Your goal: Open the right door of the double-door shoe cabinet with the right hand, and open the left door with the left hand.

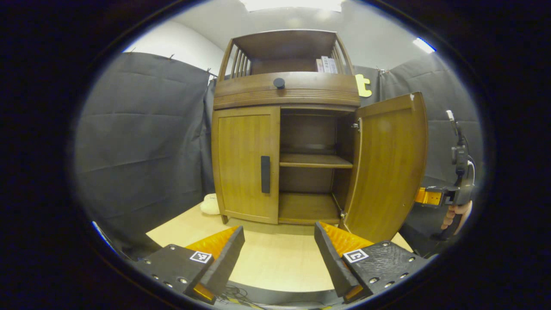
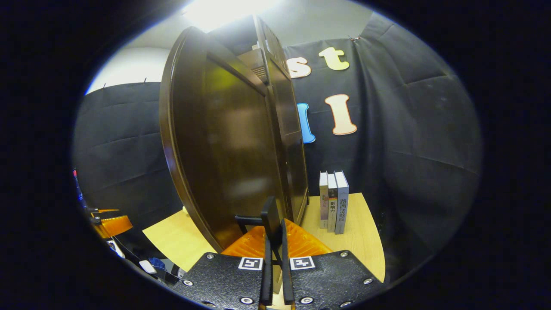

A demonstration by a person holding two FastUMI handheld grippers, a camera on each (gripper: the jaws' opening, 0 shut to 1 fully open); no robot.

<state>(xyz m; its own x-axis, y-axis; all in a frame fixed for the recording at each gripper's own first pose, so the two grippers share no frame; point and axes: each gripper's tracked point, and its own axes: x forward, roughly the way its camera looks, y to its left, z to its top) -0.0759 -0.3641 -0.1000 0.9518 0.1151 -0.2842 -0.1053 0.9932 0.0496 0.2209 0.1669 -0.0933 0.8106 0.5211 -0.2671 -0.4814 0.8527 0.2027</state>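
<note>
The wooden shoe cabinet (image 1: 286, 92) stands ahead on a light table. Its left door (image 1: 243, 163) is closed, with a black vertical handle (image 1: 265, 174) near its inner edge. The right door (image 1: 387, 168) is swung wide open, showing two bare shelves (image 1: 314, 160). My left gripper (image 1: 280, 254) is open, low over the table, well short of the left door. In the right gripper view the open door (image 2: 224, 146) looms edge-on, and my right gripper (image 2: 275, 258) is shut on its black handle (image 2: 271, 217). The right gripper (image 1: 432, 196) also appears behind the open door's edge.
Three upright books (image 2: 333, 202) stand on the table (image 2: 357, 241) beside the cabinet's right side. More books (image 1: 327, 64) sit on the top shelf, above a black knob (image 1: 279, 82). A white object (image 1: 210, 204) lies at the cabinet's left foot. Black cloth surrounds the booth.
</note>
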